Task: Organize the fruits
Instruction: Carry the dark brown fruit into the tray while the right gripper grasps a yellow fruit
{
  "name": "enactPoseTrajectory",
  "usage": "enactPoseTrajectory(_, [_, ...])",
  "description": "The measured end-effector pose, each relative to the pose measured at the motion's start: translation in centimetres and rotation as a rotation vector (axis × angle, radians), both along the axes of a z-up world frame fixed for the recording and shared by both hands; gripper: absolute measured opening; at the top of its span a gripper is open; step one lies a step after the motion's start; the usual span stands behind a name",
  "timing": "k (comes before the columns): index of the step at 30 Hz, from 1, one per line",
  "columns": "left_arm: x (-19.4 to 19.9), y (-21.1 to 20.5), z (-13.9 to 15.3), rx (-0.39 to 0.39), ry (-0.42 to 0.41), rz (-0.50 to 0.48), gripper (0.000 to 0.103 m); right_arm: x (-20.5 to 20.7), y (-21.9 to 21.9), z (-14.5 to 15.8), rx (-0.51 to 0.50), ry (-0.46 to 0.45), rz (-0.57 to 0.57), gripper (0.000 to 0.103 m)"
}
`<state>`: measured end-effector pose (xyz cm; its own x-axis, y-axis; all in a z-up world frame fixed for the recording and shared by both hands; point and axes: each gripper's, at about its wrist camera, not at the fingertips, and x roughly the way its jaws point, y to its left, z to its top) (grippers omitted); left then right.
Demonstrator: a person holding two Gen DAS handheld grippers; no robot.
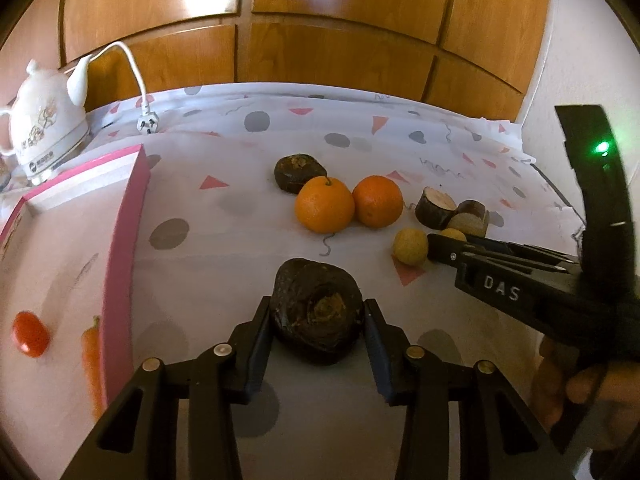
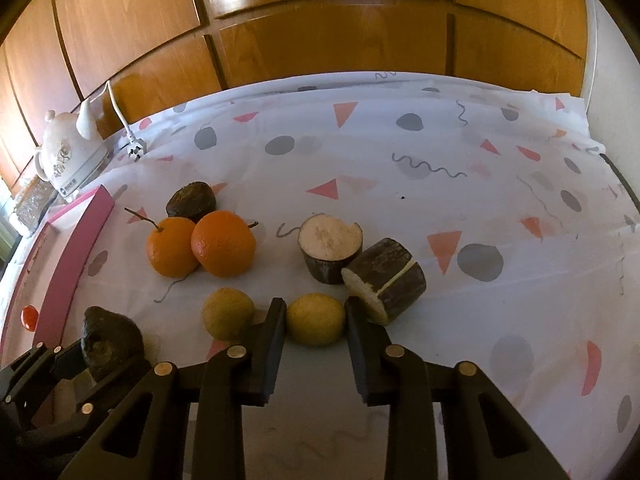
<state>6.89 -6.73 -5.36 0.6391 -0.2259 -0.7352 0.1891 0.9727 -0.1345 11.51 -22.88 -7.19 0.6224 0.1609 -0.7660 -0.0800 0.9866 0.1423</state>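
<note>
On a patterned tablecloth (image 2: 400,152), the left gripper (image 1: 318,314) is clamped on a dark wrinkled fruit (image 1: 318,316) beside a pink box (image 1: 124,240), while the right gripper (image 2: 316,320) brackets a small yellow fruit (image 2: 315,319) (whether its pads touch it cannot be told). Two oranges (image 2: 202,246) sit just beyond, touching each other.

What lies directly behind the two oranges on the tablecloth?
Behind the two oranges sits a dark brown fruit, touching them. Its lower front is covered by the oranges; beyond it is only patterned tablecloth.
</note>
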Motion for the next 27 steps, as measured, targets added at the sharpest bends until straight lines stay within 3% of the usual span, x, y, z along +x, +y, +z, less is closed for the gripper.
enactPoseTrajectory(4, [-1.1, 1.2, 0.9, -0.016, 0.0, 0.008, 0.043, -0.2, 0.7, 0.1, -0.058, -0.013, 0.006, 0.03])
enactPoseTrajectory(13, [-3.4, 4.9, 4.5, -0.056, -0.087, 0.077, 0.043, -0.4, 1.9, 0.3, -0.154, -0.017, 0.004, 0.03])
enactPoseTrajectory(27, [-4.5, 14.8, 5.2, -0.097, -0.078, 0.336, 0.043, -0.5, 2.8, 0.4, -0.224, -0.014, 0.006, 0.029])
